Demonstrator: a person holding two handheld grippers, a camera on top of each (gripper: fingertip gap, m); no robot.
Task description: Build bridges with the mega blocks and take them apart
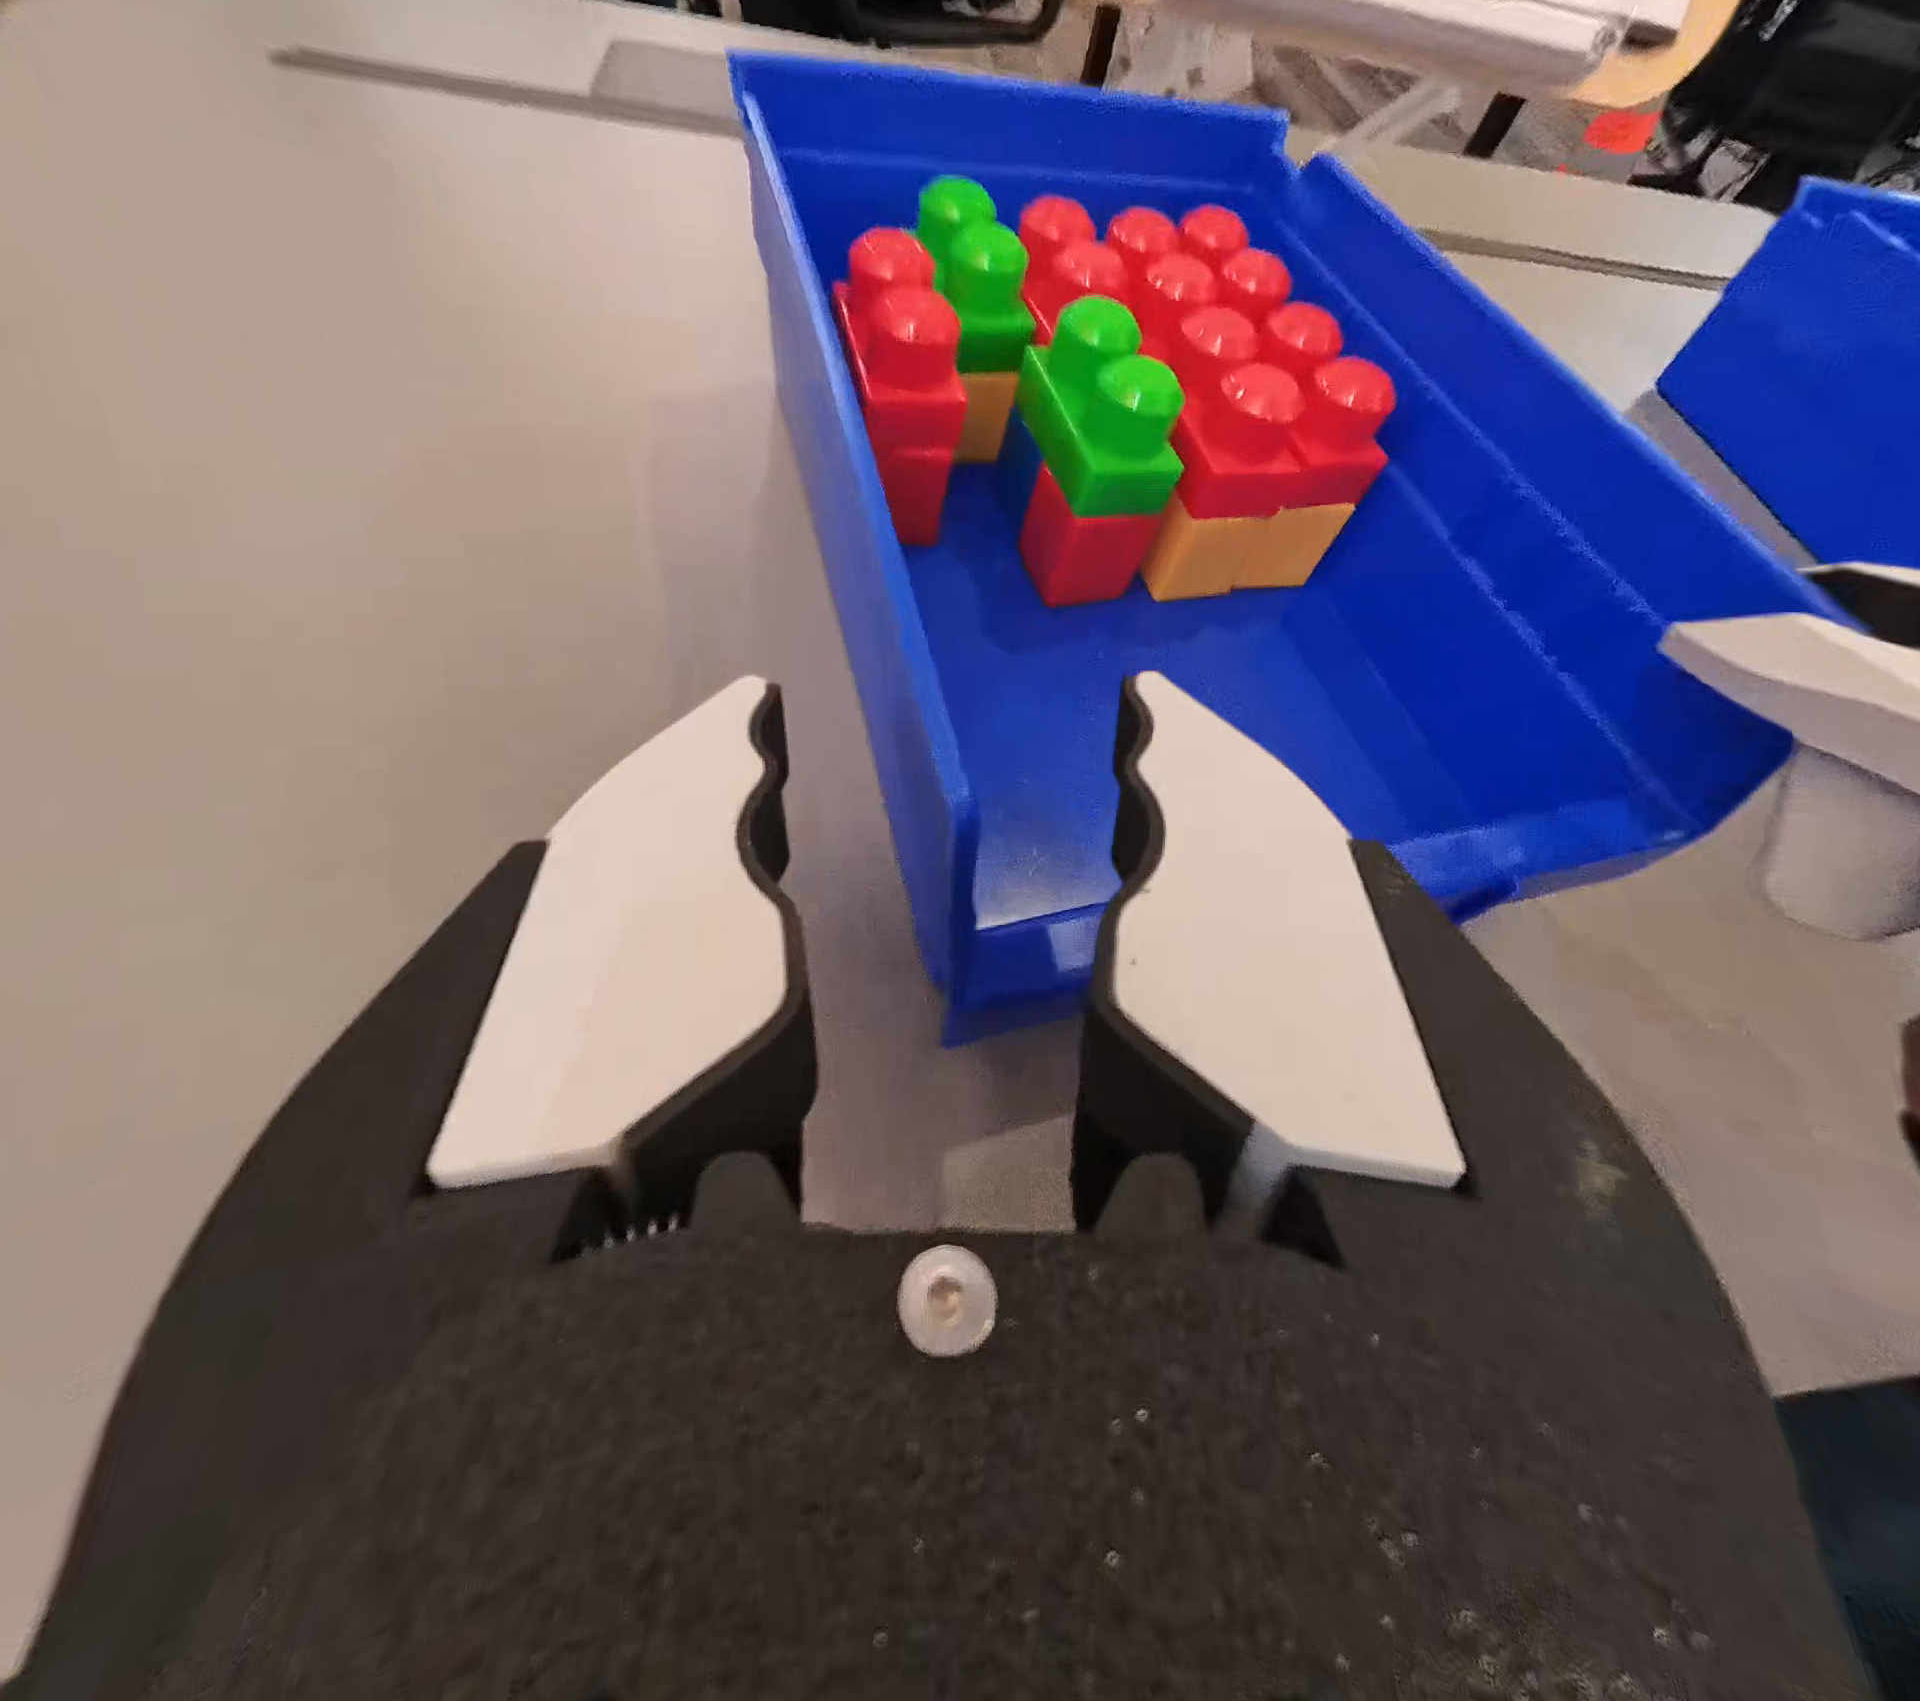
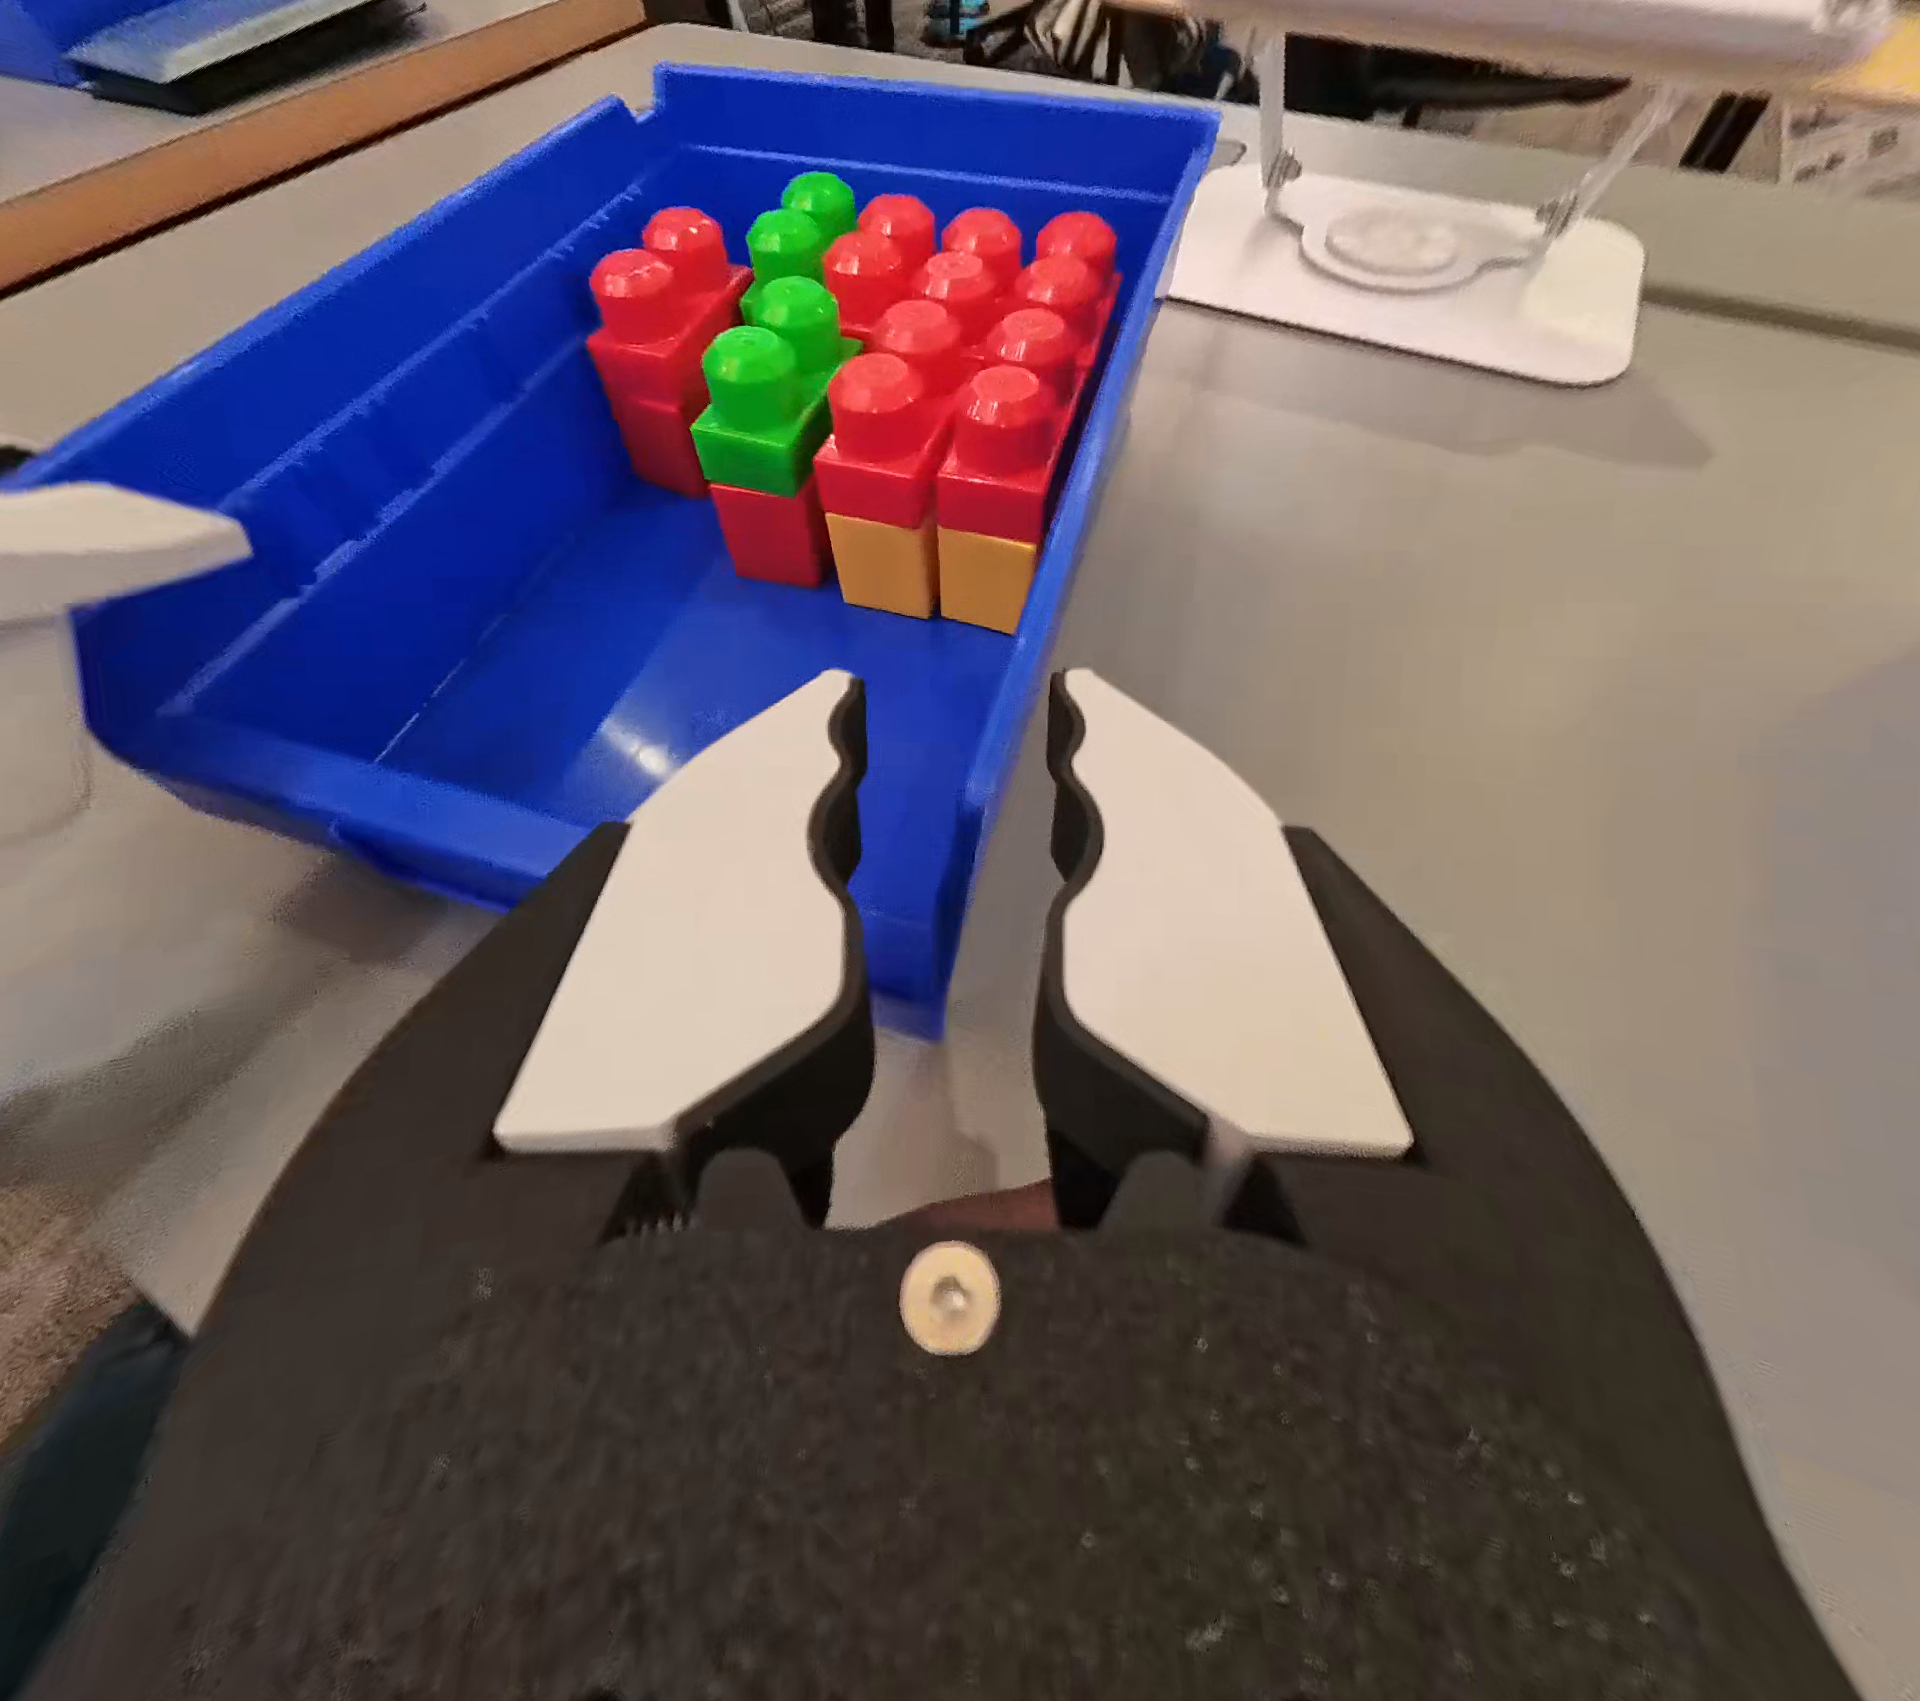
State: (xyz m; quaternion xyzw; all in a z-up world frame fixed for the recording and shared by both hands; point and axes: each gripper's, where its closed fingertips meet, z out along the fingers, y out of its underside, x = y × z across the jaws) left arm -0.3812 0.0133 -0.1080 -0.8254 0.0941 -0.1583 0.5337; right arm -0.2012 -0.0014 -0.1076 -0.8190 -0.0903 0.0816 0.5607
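- While both tools hover at the near end of the blue bin, neither holds anything.
- Left gripper: fingers parted, empty, straddling the bin's near-left wall.
- Blocks: clustered upright at the bin's far end, ahead of both grippers; bin's long axis runs away from them.
- Right gripper: fingers parted, empty, over the near-right wall; the red-on-orange stacks lie almost straight ahead, so the right looks nearer.
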